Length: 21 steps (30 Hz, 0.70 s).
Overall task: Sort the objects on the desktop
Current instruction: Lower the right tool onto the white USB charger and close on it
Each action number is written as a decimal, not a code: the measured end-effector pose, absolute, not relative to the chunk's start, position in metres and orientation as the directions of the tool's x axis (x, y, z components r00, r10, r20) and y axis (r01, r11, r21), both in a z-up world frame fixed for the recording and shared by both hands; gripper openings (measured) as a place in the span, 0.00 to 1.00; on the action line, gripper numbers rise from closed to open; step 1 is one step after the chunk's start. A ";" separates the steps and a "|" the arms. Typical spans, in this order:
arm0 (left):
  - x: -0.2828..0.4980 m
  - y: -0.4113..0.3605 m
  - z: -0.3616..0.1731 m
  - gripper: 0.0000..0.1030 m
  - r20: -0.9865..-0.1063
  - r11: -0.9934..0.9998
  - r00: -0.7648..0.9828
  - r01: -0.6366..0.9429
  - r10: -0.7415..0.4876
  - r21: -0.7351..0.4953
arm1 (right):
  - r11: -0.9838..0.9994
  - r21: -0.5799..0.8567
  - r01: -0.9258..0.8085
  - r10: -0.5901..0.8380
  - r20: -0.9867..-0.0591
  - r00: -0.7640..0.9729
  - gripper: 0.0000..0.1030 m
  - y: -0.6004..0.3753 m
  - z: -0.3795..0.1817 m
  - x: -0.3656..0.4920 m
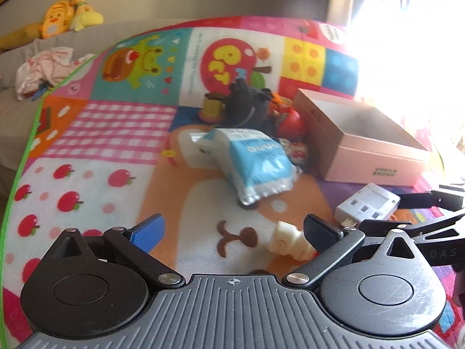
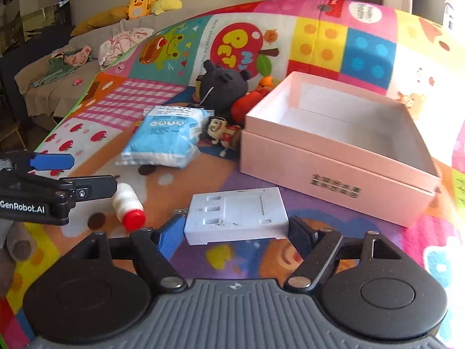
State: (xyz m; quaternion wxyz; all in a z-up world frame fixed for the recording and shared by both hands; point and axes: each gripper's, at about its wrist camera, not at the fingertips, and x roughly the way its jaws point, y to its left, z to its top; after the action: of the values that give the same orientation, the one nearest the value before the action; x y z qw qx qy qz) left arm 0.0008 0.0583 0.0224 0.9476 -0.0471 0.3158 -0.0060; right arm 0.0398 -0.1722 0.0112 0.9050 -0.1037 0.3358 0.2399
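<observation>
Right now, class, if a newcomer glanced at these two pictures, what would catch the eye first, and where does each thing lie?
First, the bright patchwork cartoon play mat spread under everything. On it to the right sits the open, empty pink cardboard box, with a black plush toy and a blue-and-white plastic packet to its left. Nearest, a flat white plastic adapter lies between the fingers of the right gripper.

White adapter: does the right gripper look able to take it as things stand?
Probably yes. The right gripper is open with the adapter lying flat between its fingers, nothing on top of it. The pink box and the small bottle lie clear to either side.
</observation>
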 end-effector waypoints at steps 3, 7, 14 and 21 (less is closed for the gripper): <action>0.000 0.036 0.016 1.00 -0.614 0.995 0.782 0.081 -0.104 -0.066 | 0.881 -0.076 -0.468 0.319 -0.635 0.703 0.75 -0.199 0.010 0.028; -0.002 0.013 0.010 1.00 -0.623 0.989 0.772 0.146 -0.126 -0.020 | 0.899 -0.052 -0.434 0.313 -0.617 0.722 0.85 -0.220 0.007 0.023; -0.002 0.007 0.012 1.00 -0.600 0.992 0.797 0.120 -0.070 0.043 | 0.916 -0.025 -0.400 0.303 -0.611 0.731 0.90 -0.226 -0.001 0.025; 0.000 0.006 0.008 1.00 -0.618 0.989 0.780 0.144 -0.096 0.029 | 0.912 -0.031 -0.409 0.302 -0.623 0.722 1.00 -0.223 -0.003 0.024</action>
State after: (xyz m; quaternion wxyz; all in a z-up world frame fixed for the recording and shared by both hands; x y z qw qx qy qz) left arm 0.0000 0.0056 0.0082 0.9428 0.0373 0.3251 -0.0636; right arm 0.0241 -0.2228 -0.0031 0.9240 -0.0833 0.3198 0.1922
